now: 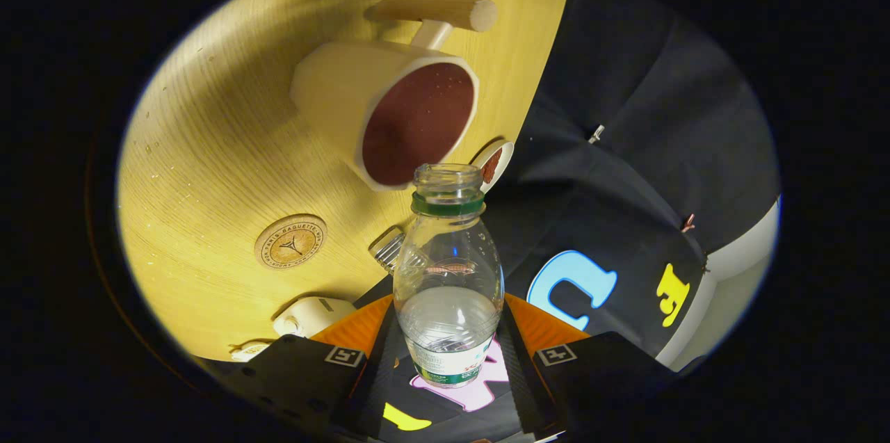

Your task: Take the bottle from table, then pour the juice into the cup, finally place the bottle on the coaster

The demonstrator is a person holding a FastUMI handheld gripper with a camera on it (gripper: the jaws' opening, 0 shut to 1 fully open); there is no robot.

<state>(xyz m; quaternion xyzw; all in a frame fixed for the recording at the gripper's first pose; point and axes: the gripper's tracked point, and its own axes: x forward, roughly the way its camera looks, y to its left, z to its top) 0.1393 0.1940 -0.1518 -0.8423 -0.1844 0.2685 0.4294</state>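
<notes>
Bottle (pixel 448 269) in tool (pixel 448 352), mouth beside cup (pixel 389 116) rim.

A clear, uncapped bottle (pixel 448 276) with a green neck ring is seen between the fingers, its mouth just before a cream cup (pixel 389 116) of dark red juice; a round cork coaster (pixel 290 241) is seen beside it on the table

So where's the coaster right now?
In the gripper view, the coaster lies flat on the table, beyond the hand-held gripper, beside the bottle and near the cup.
</notes>
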